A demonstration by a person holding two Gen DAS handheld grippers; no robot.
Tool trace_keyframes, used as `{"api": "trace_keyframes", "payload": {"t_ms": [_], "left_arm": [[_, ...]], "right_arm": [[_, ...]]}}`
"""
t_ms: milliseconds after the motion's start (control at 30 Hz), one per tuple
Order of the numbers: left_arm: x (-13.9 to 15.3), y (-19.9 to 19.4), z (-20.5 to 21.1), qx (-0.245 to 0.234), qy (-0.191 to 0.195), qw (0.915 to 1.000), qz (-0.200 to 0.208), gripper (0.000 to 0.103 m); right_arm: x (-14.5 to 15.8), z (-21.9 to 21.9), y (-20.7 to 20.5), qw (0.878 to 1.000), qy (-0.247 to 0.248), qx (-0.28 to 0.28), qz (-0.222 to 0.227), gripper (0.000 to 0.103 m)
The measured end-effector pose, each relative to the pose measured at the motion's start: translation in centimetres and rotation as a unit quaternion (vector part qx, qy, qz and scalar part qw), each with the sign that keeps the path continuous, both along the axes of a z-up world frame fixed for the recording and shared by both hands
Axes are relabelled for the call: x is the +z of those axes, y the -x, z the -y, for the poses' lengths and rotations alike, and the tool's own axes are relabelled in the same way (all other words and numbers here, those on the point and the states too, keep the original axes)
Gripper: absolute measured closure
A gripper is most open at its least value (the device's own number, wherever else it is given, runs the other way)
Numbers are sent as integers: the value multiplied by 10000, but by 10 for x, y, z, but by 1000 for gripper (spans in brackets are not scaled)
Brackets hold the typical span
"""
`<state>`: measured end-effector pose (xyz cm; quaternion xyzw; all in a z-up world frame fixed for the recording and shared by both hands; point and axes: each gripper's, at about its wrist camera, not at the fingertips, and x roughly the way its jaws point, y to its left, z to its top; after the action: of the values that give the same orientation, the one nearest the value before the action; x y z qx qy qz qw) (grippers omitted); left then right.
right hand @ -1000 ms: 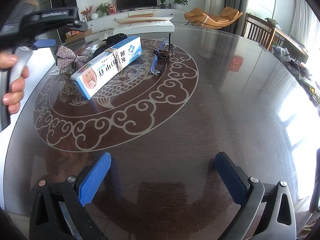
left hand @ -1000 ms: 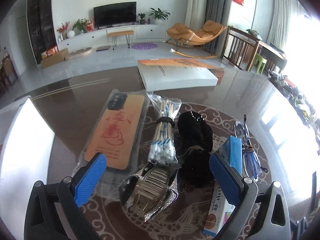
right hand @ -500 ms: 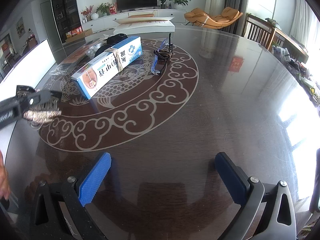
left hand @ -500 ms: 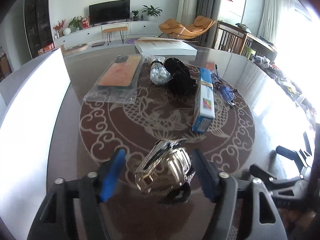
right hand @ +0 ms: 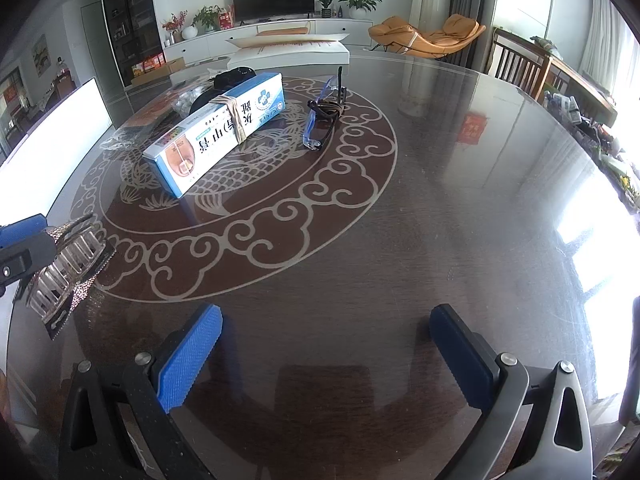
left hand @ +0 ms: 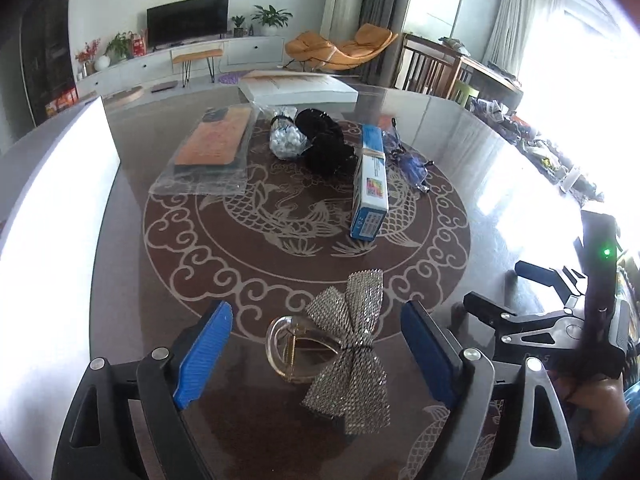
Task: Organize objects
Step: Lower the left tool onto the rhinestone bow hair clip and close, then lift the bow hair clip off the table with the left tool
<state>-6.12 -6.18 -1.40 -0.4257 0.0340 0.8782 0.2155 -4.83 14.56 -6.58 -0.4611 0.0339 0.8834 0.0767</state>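
A hair clip with a sparkly silver bow (left hand: 352, 344) lies on the dark patterned table (left hand: 460, 184) near its front edge. My left gripper (left hand: 316, 307) straddles it. Its jaws are opening, and the blue pads stand clear of the clip on both sides. In the right wrist view the clip (right hand: 68, 264) shows at the far left, beside the left gripper's blue pad (right hand: 20, 230). My right gripper (right hand: 326, 312) hovers open over bare table with nothing between its fingers. It also shows at the right edge of the left wrist view, as the right gripper (left hand: 496, 284).
Farther back lie a blue-and-white box (left hand: 370, 184), blue glasses (left hand: 408, 160), a black bundle (left hand: 324, 144), a bag of cotton swabs (left hand: 284, 140) and a sleeved phone case (left hand: 212, 148). A flat white box (left hand: 296, 88) sits at the far edge. A white panel (left hand: 48, 200) borders the left.
The left gripper carried the bow clip from the group of objects back to the table's near side, then its jaws widened off the clip, which now lies flat. The right gripper stayed put.
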Motion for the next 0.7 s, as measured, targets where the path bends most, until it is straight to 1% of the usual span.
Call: {"api": "trace_keyframes", "payload": {"t_ms": [33,67,100,133,200,267,333,433,467,500,533,600,700], "left_arm": [[4,-4,-1,-50,-82,9999,-117,17],[7,-6,-3,-102,-129,9997,-197,13],[6,-7,-8,-156,-67,9996,-225,9],[3,-6,-13,-175,90,9995,-244,2],[-12,-5,-24,-156,510,9982,-282,2],[-29,-1,-29,-109,680,9976,-106,2],[-40,4,-29,-85,652,9977,142,2],[-38,10,-28,129,830,9964,70,2],[-41,14,-26,209,920,9954,139,0],[-43,18,-23,268,861,9956,266,0],[-42,19,-18,350,762,9961,283,0],[-43,22,-11,503,834,9948,309,0],[-45,24,-4,557,811,9947,308,0]], "right_arm": [[0,0,0,10000,0,-1,-1,0],[0,0,0,10000,1,-2,-1,0],[0,0,0,10000,-2,-1,0,0],[0,0,0,10000,-5,-4,0,0],[0,0,0,10000,-5,-3,0,0],[0,0,0,10000,-5,-4,0,0],[0,0,0,10000,-5,-4,-1,0],[0,0,0,10000,-4,-5,-2,0],[0,0,0,10000,-4,-4,-1,0],[0,0,0,10000,-5,-4,-1,0],[0,0,0,10000,-5,-4,-1,0],[0,0,0,10000,-4,-5,-1,0],[0,0,0,10000,-4,-5,0,0]]}}
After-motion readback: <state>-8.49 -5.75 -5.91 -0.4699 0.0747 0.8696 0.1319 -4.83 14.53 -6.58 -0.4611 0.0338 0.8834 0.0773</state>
